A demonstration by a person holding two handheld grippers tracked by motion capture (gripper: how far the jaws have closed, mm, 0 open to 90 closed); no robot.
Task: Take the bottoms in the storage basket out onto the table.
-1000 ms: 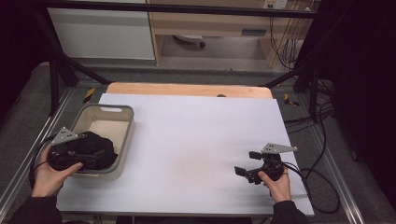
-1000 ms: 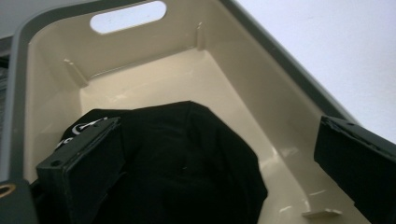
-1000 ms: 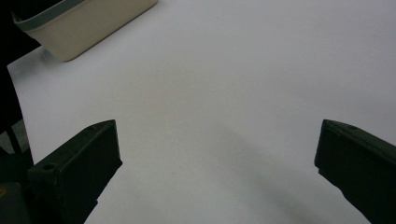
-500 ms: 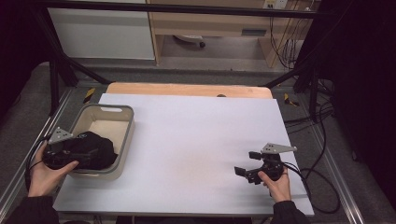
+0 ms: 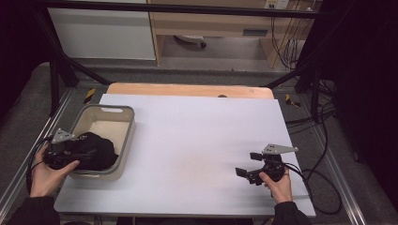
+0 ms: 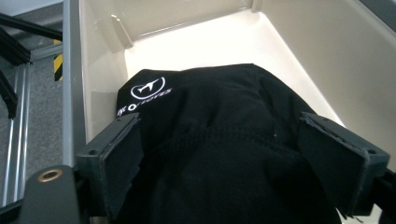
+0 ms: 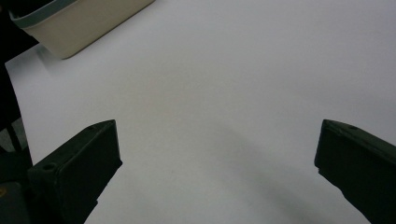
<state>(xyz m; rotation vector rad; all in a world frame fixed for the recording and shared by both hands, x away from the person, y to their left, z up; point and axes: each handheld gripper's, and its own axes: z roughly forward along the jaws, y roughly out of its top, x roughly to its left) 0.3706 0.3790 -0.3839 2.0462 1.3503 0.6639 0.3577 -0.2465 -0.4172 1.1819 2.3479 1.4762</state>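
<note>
A black garment (image 5: 96, 150) with a white logo (image 6: 148, 88) lies bunched in the near end of a beige bin (image 5: 123, 112) at the table's left. My left gripper (image 5: 84, 158) reaches into the bin from its near left side. In the left gripper view its jaws (image 6: 219, 140) have just been closing, and both pads now touch the fabric that fills the gap between them. My right gripper (image 5: 247, 164) rests low over the white tabletop at the near right. In the right gripper view it (image 7: 217, 135) stands open with only bare table between its fingers.
The white table sheet (image 5: 197, 140) spreads between the two hands, with a wooden strip (image 5: 187, 89) along its far edge. Metal frame rails (image 5: 19, 164) run past the bin's left side. Cables (image 5: 324, 187) trail off the table's right edge.
The left hand and its gripper have shifted slightly left at the bin's near end, still at the garment. The right gripper has not moved.
</note>
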